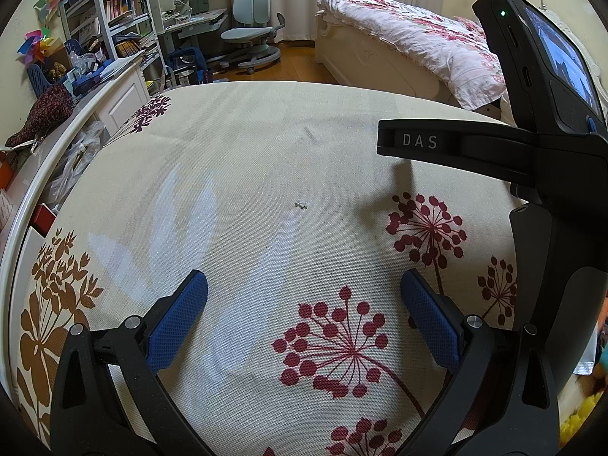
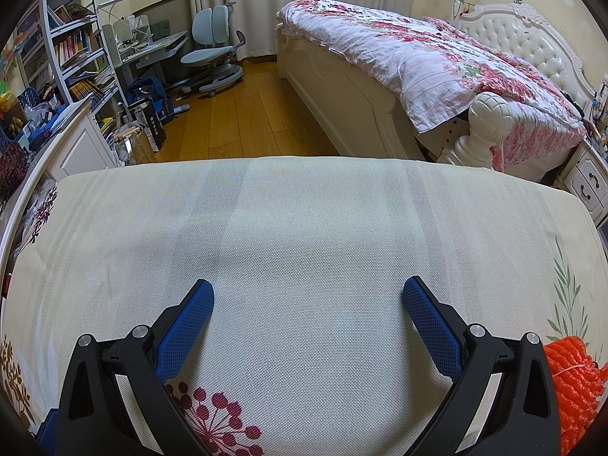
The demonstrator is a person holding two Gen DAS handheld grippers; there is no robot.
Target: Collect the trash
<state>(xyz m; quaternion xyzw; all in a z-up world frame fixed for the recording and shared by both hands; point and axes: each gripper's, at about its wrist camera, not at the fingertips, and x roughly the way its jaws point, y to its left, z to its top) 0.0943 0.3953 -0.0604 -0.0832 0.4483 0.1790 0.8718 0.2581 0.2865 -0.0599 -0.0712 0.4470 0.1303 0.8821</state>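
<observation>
A tiny white crumb of trash (image 1: 301, 204) lies on the cream floral tablecloth (image 1: 235, 174) in the left wrist view, ahead of my left gripper (image 1: 304, 288). That gripper hovers open over the cloth with nothing between its blue pads. The body of my right gripper, marked DAS (image 1: 448, 144), reaches in from the right, above and right of the crumb. In the right wrist view my right gripper (image 2: 308, 294) is open and empty over bare cloth (image 2: 304, 220). An orange mesh net (image 2: 573, 383) lies at the lower right, beside the right finger.
A white cabinet (image 1: 125, 102) with clutter and plastic bags (image 1: 72, 159) borders the table's left edge. Beyond the far edge are wooden floor (image 2: 243, 114), a bed with a floral quilt (image 2: 418, 60), a desk chair (image 2: 212, 57) and bookshelves (image 2: 72, 45).
</observation>
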